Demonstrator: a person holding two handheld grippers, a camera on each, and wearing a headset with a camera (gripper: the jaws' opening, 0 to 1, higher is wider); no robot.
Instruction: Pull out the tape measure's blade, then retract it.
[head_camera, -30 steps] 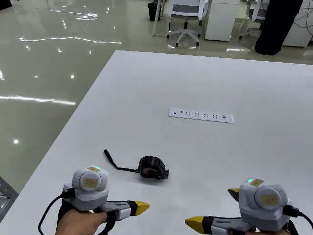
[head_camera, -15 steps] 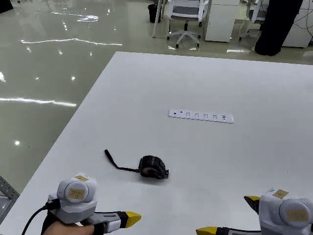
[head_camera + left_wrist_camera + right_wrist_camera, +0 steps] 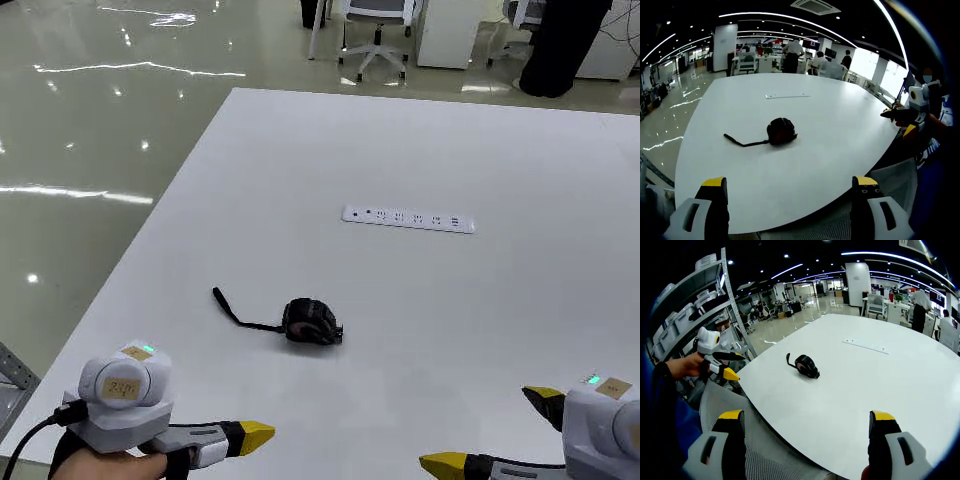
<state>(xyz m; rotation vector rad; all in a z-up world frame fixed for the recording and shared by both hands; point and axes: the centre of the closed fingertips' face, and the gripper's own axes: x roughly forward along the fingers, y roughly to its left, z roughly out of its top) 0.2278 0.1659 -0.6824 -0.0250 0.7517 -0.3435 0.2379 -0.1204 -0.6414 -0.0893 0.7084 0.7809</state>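
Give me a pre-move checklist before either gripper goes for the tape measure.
1. The tape measure lies free on the table, its strap stretched to one side: ok.
2. The left gripper is open and holds nothing: ok.
3. The right gripper is open and holds nothing: ok.
4. The way to the tape measure is unobstructed; the power strip lies well beyond it: ok.
5. No blade shows outside the case: ok.
6. Where the blade's tip sits on the case: cannot tell.
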